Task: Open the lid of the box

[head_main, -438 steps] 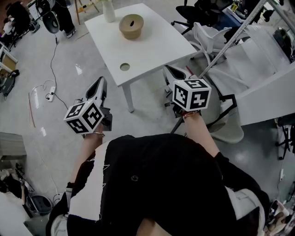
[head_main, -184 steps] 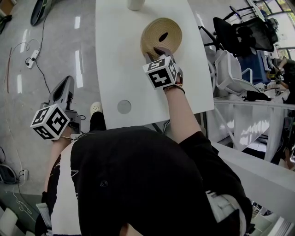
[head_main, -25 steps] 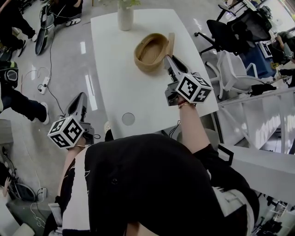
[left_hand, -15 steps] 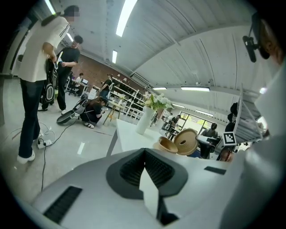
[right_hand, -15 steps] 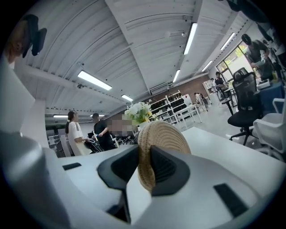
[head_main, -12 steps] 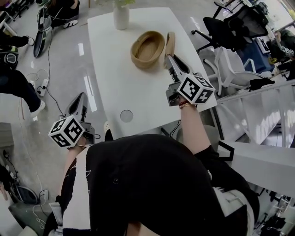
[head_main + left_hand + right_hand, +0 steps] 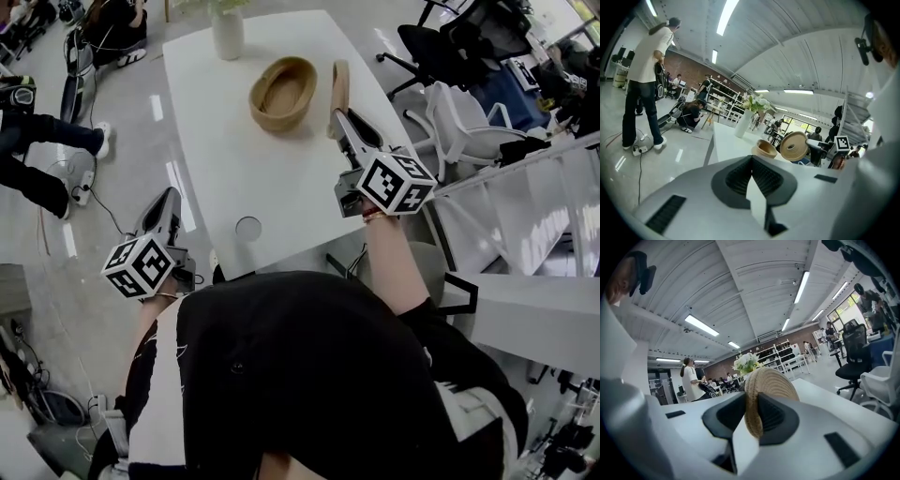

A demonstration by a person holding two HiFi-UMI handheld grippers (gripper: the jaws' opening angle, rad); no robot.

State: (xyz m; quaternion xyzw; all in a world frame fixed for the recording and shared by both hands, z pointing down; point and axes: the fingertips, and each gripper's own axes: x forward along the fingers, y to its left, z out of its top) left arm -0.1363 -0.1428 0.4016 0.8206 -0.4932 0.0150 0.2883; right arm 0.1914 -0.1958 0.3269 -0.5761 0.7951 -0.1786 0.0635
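The right gripper [image 7: 751,420] pinches the woven lid [image 7: 769,380] by its rim, clear of the woven box [image 7: 281,91]; the left gripper [image 7: 751,160] is closed and empty.

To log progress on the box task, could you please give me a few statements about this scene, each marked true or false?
1. The lid rests on the box. False: it is held on edge, clear of the open box.
2. The right gripper is shut on the lid. True.
3. The left gripper steadies the box. False: its jaws are together on nothing, and it is off the table's left side, over the floor.
4. A vase stands at the far end of the table. True.
5. The box is full. False: its inside looks empty.
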